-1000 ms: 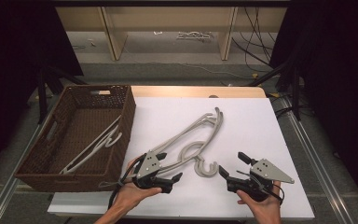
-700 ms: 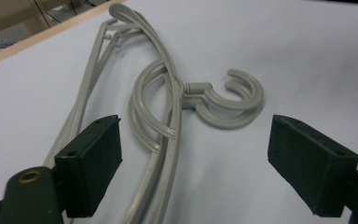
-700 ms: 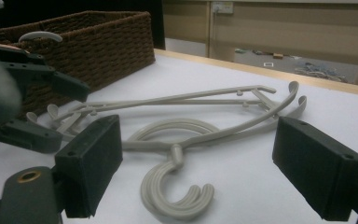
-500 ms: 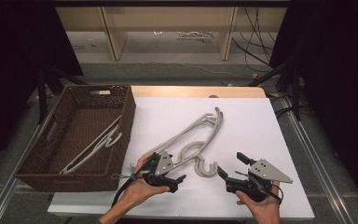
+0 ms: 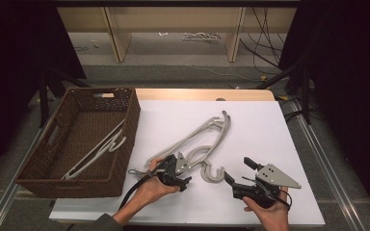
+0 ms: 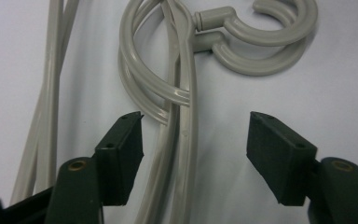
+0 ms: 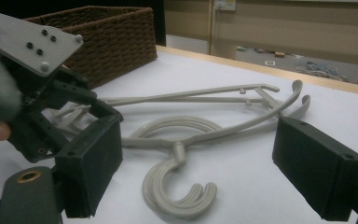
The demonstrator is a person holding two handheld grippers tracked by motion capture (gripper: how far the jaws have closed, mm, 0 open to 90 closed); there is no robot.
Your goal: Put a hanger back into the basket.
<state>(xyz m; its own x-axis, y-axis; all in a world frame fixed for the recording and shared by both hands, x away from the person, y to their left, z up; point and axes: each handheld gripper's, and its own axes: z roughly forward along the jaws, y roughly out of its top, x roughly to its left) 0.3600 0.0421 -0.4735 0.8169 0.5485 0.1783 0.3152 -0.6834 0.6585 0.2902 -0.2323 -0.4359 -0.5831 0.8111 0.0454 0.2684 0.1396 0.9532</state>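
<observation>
Two or three grey plastic hangers [image 5: 207,137] lie stacked on the white table, their hooks [image 5: 213,174] toward the front. My left gripper [image 5: 185,174] is open, low over the hangers' necks. In the left gripper view the jaws straddle the grey stems [image 6: 182,140], with the left gripper [image 6: 196,135] touching nothing and the hooks [image 6: 261,42] just beyond. My right gripper [image 5: 239,170] is open near the front right, a short way right of the hooks. The right gripper view has the right gripper [image 7: 198,154] facing the hangers [image 7: 191,135], with the left gripper [image 7: 51,107] at the left.
A brown wicker basket [image 5: 127,139] stands at the table's left with grey hangers [image 5: 99,151] inside it. It also rises behind the left gripper as the basket [image 7: 107,28]. Shelving and cables lie beyond the table's far edge.
My left gripper has moved right, from beside the hangers' stems to over them near the hooks. The right gripper has hardly moved.
</observation>
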